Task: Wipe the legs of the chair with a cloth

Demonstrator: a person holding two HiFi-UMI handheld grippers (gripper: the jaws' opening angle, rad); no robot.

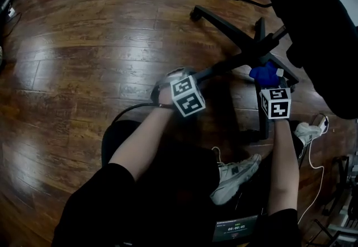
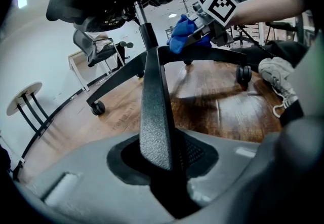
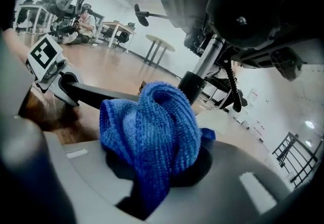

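A black office chair stands on its star base (image 1: 258, 47), with the seat (image 1: 313, 5) overhanging at the upper right. My left gripper (image 1: 178, 76) is shut on one black leg (image 2: 154, 111) near its outer end; the leg runs between the jaws up to the hub. My right gripper (image 1: 272, 79) is shut on a bunched blue cloth (image 3: 152, 132). That cloth (image 1: 265, 74) sits against the base close to the hub, beside the gas column (image 3: 202, 71). The left gripper view shows the cloth (image 2: 181, 33) and the right gripper (image 2: 202, 25) above the far legs.
The person's white shoes (image 1: 238, 176) (image 1: 310, 128) rest on the wooden floor by the near legs, and a white cable (image 1: 316, 167) trails at the right. Castors (image 2: 97, 108) (image 2: 243, 73) tip the other legs. A round table (image 3: 159, 45) and other chairs stand far off.
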